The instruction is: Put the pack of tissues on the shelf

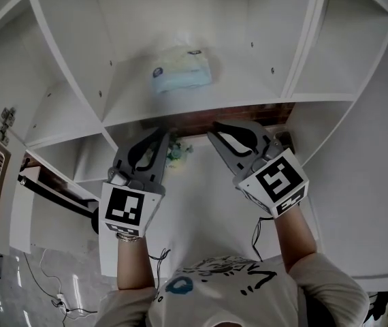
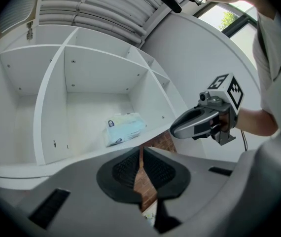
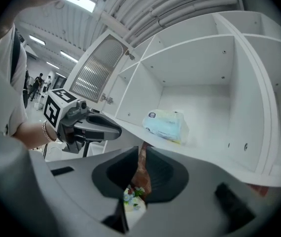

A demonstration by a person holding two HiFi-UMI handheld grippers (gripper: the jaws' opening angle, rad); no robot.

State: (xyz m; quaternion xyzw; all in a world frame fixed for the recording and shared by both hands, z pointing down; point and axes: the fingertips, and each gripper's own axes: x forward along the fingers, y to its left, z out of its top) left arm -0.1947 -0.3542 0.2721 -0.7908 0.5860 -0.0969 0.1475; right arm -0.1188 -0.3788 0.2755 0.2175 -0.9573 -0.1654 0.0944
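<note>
**Step in hand: placement complete, grippers clear of the load.**

1. Nearest, the left gripper (image 1: 169, 136) and the right gripper (image 1: 213, 128) are pointing side by side at the front of the shelf (image 1: 146, 114), just below its edge. They are sitting near each other and are not touching.
2. The left gripper is showing its jaws almost pressed together, with only a thin slit between the pads. Nothing is lying in that slit; a strip of brick wall (image 1: 248, 113) is showing through it.
3. The right gripper is showing a slightly wider slit. It is likewise pinching nothing; the brick and a small floral object (image 1: 178, 152) are showing through the gap.
4. Farther in, the pack of tissues (image 1: 182, 70) is lying on the floor of the middle compartment, toward the back panel, well apart from both grippers. It is resting flat and is not overhanging the edge.

**Next move, as a judgement:** the task appears to be finished. The remaining action is probably calling for drawing both grippers away from the shelf edge without brushing it. No regrasp is appearing necessary.
</note>
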